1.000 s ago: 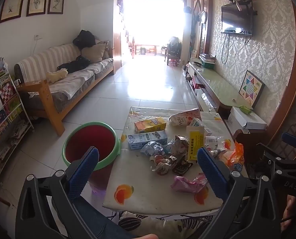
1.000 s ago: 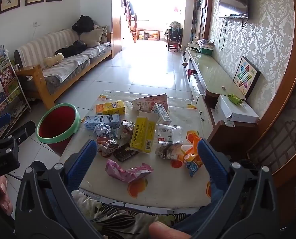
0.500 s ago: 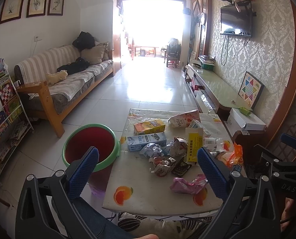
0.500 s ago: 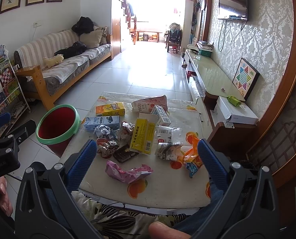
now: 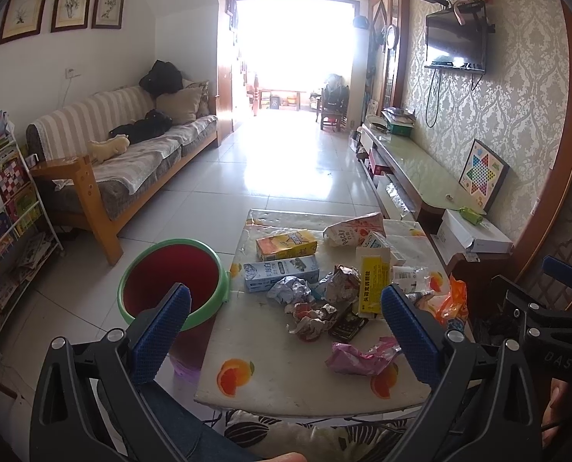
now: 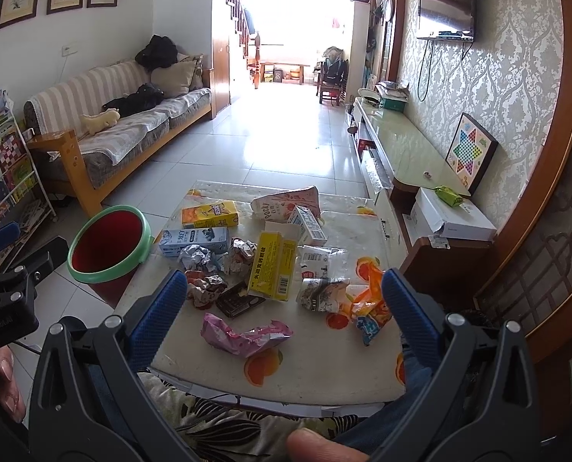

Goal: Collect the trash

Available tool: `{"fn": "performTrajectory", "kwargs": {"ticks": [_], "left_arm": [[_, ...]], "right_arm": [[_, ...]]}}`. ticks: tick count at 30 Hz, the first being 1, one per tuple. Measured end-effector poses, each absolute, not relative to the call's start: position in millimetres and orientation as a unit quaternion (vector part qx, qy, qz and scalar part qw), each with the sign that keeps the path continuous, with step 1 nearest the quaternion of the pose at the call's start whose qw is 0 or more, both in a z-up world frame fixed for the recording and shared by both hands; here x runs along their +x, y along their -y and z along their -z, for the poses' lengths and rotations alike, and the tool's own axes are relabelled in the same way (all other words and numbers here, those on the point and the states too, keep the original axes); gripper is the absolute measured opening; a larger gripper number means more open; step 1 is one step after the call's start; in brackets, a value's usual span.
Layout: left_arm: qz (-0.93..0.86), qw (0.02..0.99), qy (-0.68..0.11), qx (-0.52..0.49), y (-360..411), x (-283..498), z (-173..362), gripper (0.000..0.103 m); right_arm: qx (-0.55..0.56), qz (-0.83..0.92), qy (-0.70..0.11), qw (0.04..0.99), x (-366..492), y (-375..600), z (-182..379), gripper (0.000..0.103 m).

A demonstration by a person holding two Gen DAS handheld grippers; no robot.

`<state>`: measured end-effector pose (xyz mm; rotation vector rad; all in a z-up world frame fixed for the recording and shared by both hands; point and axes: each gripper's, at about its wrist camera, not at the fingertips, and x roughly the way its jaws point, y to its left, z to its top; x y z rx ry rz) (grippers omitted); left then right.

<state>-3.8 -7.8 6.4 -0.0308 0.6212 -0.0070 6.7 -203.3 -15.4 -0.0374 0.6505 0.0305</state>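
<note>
Both grippers (image 5: 282, 331) (image 6: 282, 310) hovering wide open, gripping nothing — trash waiting on table (image 6: 336, 354). Next: closing on pink wrapper (image 6: 243, 333), carrying to bin (image 6: 109, 246).

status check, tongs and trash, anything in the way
Left tongs open, empty. Right tongs open, empty. Trash on table, pink wrapper nearest; red bin beside it, no trash visible inside. Nothing in the way.

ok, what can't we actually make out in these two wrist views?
- Bin contents: the left gripper finger covers part of the opening in the left view; the inside looks dark red in both.
- Table near edge and legs: hidden by the person's lap, both views.
- Far doorway: blown out by glare, left view.
- Small print on the yellow box: too small.
</note>
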Motion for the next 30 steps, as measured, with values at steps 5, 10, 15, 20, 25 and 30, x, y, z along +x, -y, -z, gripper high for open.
{"fn": "performTrajectory", "kwargs": {"ticks": [5, 10, 15, 20, 25, 30], "left_arm": [[0.004, 0.952, -0.307, -0.017, 9.0, -3.3, -6.6, 0.095], [0.007, 0.952, -0.305, -0.016, 9.2, -4.1, -5.8, 0.095], [0.009, 0.952, -0.304, -0.017, 9.5, -4.2, -4.2, 0.095], [0.007, 0.952, -0.305, -0.020, 8.4, -2.3, -3.2, 0.095], [0.008, 0.952, -0.305, -0.020, 8.0, -1.9, -3.1, 0.095], [0.010, 0.952, -0.306, -0.021, 6.9, -1.2, -2.4, 0.095]], "right_arm": [[-0.017, -0.015, -0.318, 0.948, 6.9, 203.4, 15.5, 0.100], [-0.016, -0.016, -0.318, 0.948, 6.8, 203.8, 15.9, 0.100], [-0.016, -0.015, -0.315, 0.949, 7.0, 204.8, 14.3, 0.100], [-0.016, -0.016, -0.316, 0.948, 7.4, 204.5, 14.4, 0.100], [-0.015, -0.016, -0.315, 0.949, 7.5, 204.4, 14.7, 0.100], [-0.013, -0.017, -0.317, 0.948, 7.0, 204.2, 16.3, 0.100]]}}
